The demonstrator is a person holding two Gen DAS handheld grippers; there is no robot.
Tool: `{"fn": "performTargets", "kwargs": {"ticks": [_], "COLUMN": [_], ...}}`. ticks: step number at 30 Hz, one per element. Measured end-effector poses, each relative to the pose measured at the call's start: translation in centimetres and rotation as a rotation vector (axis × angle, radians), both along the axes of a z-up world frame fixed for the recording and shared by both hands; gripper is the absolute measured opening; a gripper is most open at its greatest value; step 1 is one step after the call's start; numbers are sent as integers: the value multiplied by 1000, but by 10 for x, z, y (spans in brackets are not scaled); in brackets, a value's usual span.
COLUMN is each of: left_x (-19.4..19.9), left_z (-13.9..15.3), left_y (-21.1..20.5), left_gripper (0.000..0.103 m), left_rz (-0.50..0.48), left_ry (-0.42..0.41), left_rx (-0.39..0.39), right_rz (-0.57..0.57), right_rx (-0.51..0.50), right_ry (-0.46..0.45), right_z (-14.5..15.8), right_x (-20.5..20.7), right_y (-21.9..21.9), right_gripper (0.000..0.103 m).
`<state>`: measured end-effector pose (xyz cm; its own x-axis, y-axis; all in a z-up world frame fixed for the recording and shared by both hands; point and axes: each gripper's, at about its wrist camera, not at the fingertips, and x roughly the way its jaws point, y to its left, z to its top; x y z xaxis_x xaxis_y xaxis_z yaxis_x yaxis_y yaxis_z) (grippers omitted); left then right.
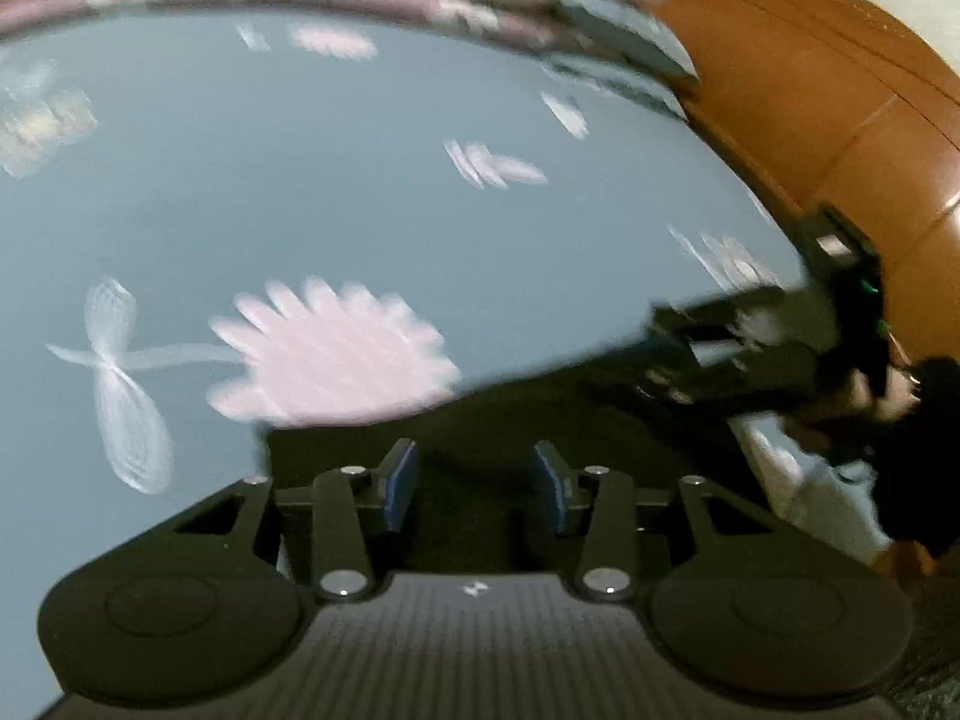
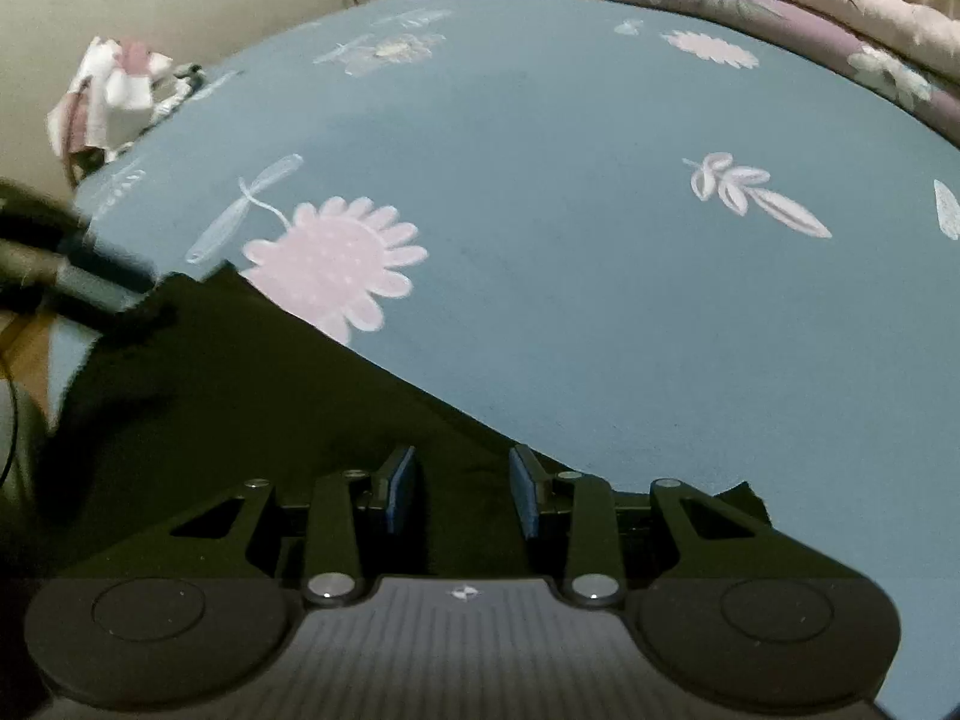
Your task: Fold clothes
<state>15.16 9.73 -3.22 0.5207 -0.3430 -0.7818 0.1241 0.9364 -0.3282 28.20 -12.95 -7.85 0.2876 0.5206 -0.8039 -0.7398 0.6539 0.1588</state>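
Here | black cloth [image 2: 252, 396] low in frame on blue flowered sheet [image 2: 570, 240] | left claw [image 1: 475, 483] spread, pinching nothing | right claw [image 2: 462, 489] spread, pinching nothing

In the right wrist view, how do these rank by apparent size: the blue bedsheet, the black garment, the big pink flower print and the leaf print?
Largest to smallest, as they look:
1. blue bedsheet
2. black garment, though it lies nearest the camera
3. pink flower print
4. leaf print

Dim indoor light, heavy motion blur in left view, fisheye-curved edges.
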Motion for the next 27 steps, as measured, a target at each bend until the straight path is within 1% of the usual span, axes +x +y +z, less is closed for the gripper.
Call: {"fn": "performTargets", "kwargs": {"ticks": [1,3,5,7,10,11,13,15,17,19,20,22,23,24,26,27], "left_x": [1,-4,-11,-14,-17,-15,-10,-5,1,6,7,9,9,8,6,6], "left_z": [-7,-21,-22,-18,-5,1,9,10,7,-1,-4,-17,-23,-27,-26,-24], "left_y": [-4,-7,-2,6,6,3,-4,-12,-21,-28,-28,-25,-20,-15,-8,-8], "left_gripper": [42,42,44,44,44,45,48,49,49,49,49,49,49,49,51,51], "left_rz": [-19,-40,-41,-35,-48,-57,-73,-96,-127,-147,-152,-133,-117,-103,-85,-82], "left_ry": [22,58,57,81,81,65,25,-1,-13,-5,6,52,70,84,84,88], "left_rx": [-11,9,-9,-17,35,52,55,34,21,40,50,71,64,53,8,5], "right_rz": [-10,-39,-62,-86,-112,-118,-113,-78,-18,49,84,155,174,183,176,169], "right_rx": [-3,-8,5,7,47,65,99,109,111,123,133,154,145,117,33,42], "right_ry": [-7,-9,-1,-6,-11,-12,-12,-14,-14,0,12,36,48,58,39,30], "right_z": [-1,-3,-3,0,16,22,35,44,48,50,48,42,36,28,8,5], "right_x": [1,5,9,11,9,8,1,-10,-26,-42,-49,-63,-67,-70,-72,-72], "right_y": [0,-2,-5,-9,-20,-24,-30,-32,-30,-25,-22,-14,-9,-3,6,6], "right_gripper": [38,38,38,39,41,41,45,45,45,45,45,45,45,45,45,45]}}
